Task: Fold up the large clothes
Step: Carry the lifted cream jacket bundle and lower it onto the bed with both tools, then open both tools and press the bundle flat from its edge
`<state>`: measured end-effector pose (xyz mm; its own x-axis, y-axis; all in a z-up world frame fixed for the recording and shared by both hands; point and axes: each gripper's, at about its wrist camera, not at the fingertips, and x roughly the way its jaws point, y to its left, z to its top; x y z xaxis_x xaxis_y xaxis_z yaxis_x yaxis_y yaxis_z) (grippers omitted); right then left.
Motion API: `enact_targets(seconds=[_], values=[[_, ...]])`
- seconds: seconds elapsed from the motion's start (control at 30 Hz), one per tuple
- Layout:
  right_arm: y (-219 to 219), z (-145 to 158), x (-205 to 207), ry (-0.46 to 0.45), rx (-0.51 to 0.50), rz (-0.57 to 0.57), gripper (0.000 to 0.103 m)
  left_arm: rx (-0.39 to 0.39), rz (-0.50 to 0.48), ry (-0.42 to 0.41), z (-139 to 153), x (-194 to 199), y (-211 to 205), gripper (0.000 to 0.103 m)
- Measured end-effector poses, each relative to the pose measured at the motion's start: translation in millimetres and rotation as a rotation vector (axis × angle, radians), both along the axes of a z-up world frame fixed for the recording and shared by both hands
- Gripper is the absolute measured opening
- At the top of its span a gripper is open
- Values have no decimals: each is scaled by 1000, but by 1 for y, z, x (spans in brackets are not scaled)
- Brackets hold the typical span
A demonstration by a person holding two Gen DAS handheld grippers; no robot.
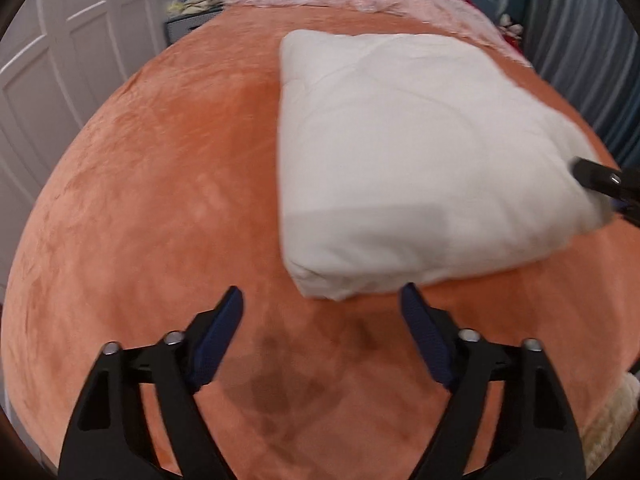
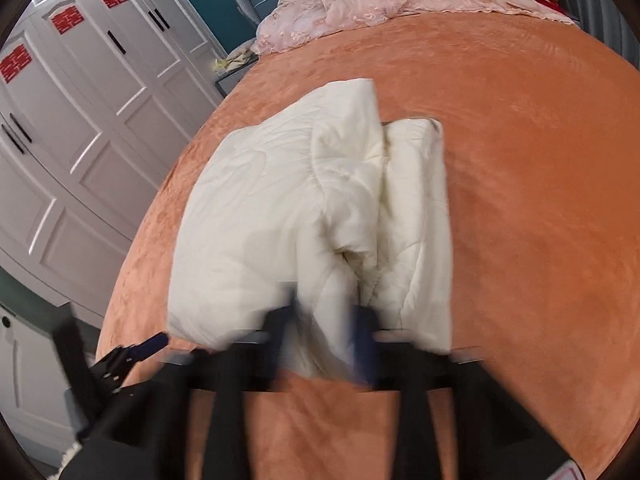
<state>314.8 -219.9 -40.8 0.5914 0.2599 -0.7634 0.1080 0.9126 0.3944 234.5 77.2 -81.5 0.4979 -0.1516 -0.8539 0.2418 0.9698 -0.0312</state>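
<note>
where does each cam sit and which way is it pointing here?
Left wrist: on the left gripper, above the orange bedspread, facing the headboard; own open fingers show, folded white quilt ahead-right, right gripper at the right edge.
Right wrist: on the right gripper, facing up the bed; blurred fingers pinch the quilt's near edge; left gripper shows lower left.
Shared: quilt, bedspread, pink cover, white wardrobe.

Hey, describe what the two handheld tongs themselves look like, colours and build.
The left tongs have matte black, triangular cut-out arms, silver round bolt heads at the joints and dark navy textured pads on the fingertips. The right tongs are motion-blurred, but show the same black frame and navy pads. No cables, markings or sleeves are visible.
</note>
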Motion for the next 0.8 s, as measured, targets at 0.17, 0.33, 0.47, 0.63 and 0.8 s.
enact_targets(seconds=[0.17,0.33,0.47,0.63,0.8], values=[[1,12,5,-18,-140,-30,6,-17,35,-15,3,21,3,67],[-1,-43,11,109,-199,-52,6,17,45,14,-13,28,-6,66],[4,-65,13,120,-238,-57,7,34,56,11,-22,28,-9,67],[13,-62,18,120,-298,-41,9,58,71,16,-23,30,-14,67],[10,-28,-2,86,-277,-26,13,73,72,23,0,20,-14,64]])
